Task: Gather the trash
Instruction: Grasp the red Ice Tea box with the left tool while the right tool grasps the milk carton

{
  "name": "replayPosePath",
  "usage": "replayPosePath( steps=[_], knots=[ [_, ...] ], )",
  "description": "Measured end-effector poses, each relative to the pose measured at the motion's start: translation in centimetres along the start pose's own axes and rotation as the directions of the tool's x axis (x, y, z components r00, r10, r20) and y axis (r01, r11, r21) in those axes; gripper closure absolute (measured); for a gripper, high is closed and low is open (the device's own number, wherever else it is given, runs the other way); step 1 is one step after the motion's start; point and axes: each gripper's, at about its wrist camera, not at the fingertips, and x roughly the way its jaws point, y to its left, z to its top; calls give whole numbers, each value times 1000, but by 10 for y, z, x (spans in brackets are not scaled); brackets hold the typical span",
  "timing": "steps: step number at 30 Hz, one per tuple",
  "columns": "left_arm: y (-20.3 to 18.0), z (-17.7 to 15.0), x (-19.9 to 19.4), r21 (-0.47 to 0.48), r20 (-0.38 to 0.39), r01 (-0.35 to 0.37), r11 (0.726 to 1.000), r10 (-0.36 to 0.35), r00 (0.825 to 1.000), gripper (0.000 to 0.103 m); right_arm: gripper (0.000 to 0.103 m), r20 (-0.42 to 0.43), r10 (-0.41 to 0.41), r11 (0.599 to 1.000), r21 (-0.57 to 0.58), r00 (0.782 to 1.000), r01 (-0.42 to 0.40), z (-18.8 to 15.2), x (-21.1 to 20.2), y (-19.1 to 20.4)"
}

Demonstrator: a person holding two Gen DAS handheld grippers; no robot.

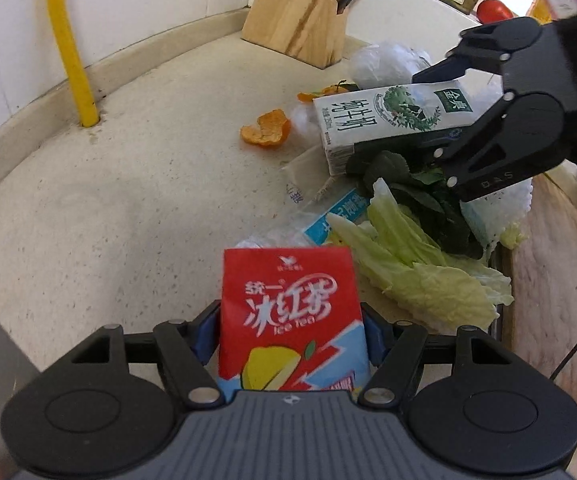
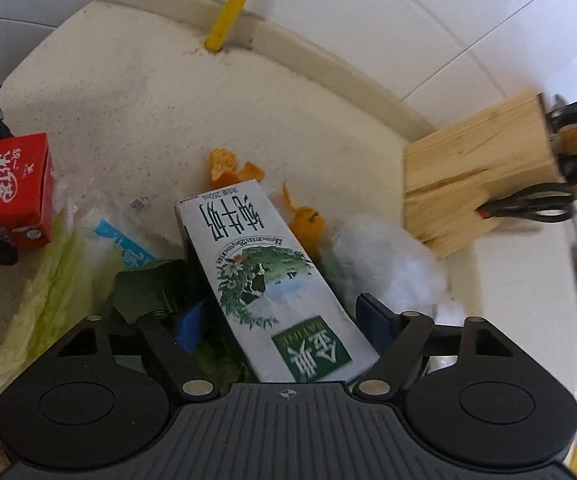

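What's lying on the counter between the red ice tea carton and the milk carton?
In the left wrist view, pale cabbage leaves, dark greens and a blue-and-clear plastic wrapper lie between the red ice tea carton and the milk carton.

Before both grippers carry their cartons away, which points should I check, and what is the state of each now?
1. Left gripper shut on the red ice tea carton: ok.
2. Right gripper around the white milk carton with green label: ok; firm grip: cannot tell.
3. Milk carton free of the dark green leaves: cannot tell.
4. Orange peel and pale cabbage leaves collected: not ok, both on the beige counter.
5. Trash bin in view: not ok.
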Motion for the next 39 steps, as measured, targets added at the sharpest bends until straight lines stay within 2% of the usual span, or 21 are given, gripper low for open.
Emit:
replayPosePath(
  steps=[6, 10, 17, 19, 21, 23, 24, 28, 31, 39],
  knots=[
    [-3, 5, 6, 32, -1, -5, 999, 5, 1000, 29, 17, -27, 74, 997, 35, 997, -73, 0, 15, -9],
    [-12, 5, 10, 83, -1, -35, 996, 35, 999, 20, 14, -31, 84, 995, 58, 996, -82, 1, 24, -8],
    [-25, -4, 14, 156, 39, -105, 982, 100, 994, 16, 8, -70, 89, 978, 193, 994, -74, -1, 34, -14],
    [-26, -6, 16, 161, 50, -120, 980, 113, 992, 13, 10, -71, 84, 973, 222, 994, -67, -1, 34, -15],
    [-25, -8, 16, 157, 64, -118, 981, 109, 992, 11, 18, -59, 79, 977, 205, 995, -65, -2, 28, -12],
    [-24, -9, 16, 143, 71, -122, 982, 113, 991, 12, 29, -58, 67, 975, 214, 996, -53, -1, 20, -10],
    [-23, -7, 16, 134, 68, -120, 984, 112, 991, 13, 31, -54, 63, 974, 220, 997, -50, -1, 16, -10],
    [-16, -1, 11, 109, 65, -108, 988, 102, 993, 40, 42, -19, 94, 949, 305, 995, -84, -7, -2, -18],
    [-9, 2, 9, 79, 48, -81, 994, 78, 996, 40, 44, 25, 131, 906, 404, 991, -130, -16, -15, -26],
    [2, 6, -4, 24, 63, -81, 996, 79, 995, 41, 44, 163, 115, 810, 555, 980, -188, -38, -53, -44]
  ],
)
